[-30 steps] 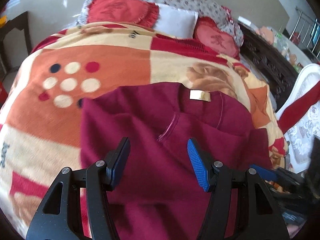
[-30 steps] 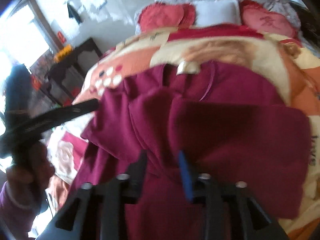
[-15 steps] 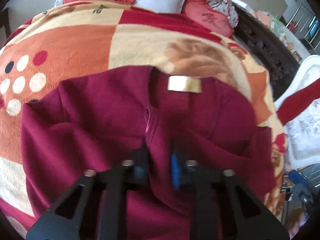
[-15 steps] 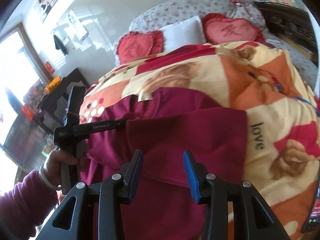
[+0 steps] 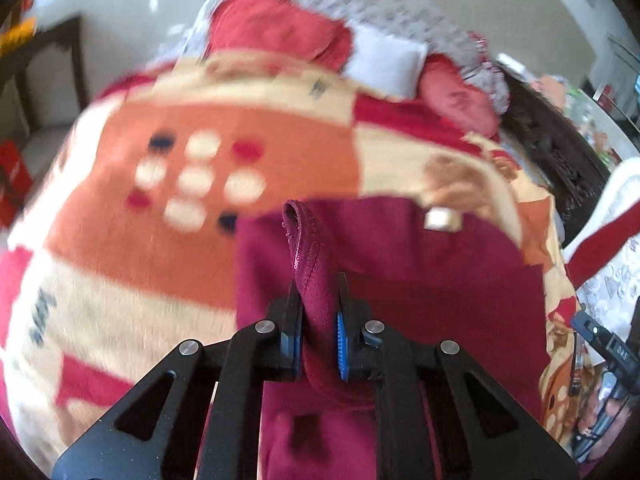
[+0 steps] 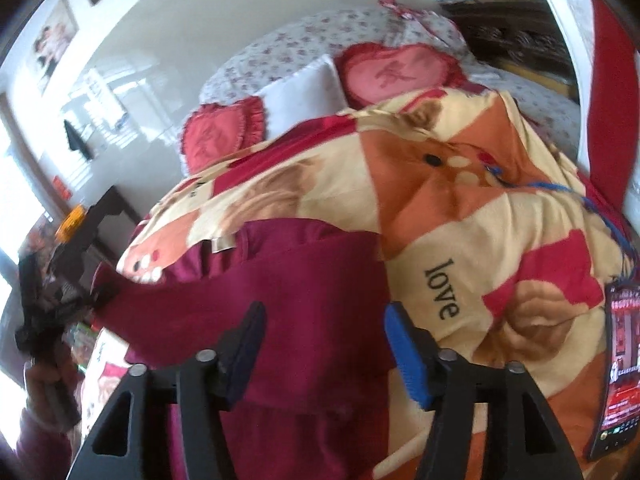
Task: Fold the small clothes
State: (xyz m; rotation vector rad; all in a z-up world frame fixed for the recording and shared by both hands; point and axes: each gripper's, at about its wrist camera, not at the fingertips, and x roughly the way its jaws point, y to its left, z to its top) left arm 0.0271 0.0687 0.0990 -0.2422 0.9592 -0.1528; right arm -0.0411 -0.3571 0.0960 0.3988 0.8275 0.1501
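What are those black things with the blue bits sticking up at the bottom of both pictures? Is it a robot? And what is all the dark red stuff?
It is not a robot. A person holds a pair of tongs in each hand, and each pair has a small camera that looks out along its two fingers. So the black arms with blue pads at the bottom are the tongs themselves.

One picture comes from the left tongs, the other from the right tongs. Both look at a bed covered by a blanket with orange, cream and red patches. Heart-shaped red cushions and a white pillow lie at the far end.

The dark red stuff is a sweater lying on the blanket, waiting to be folded. The left tongs are shut on a fold of it and lift it. The right tongs are opening above the sweater and hold nothing.
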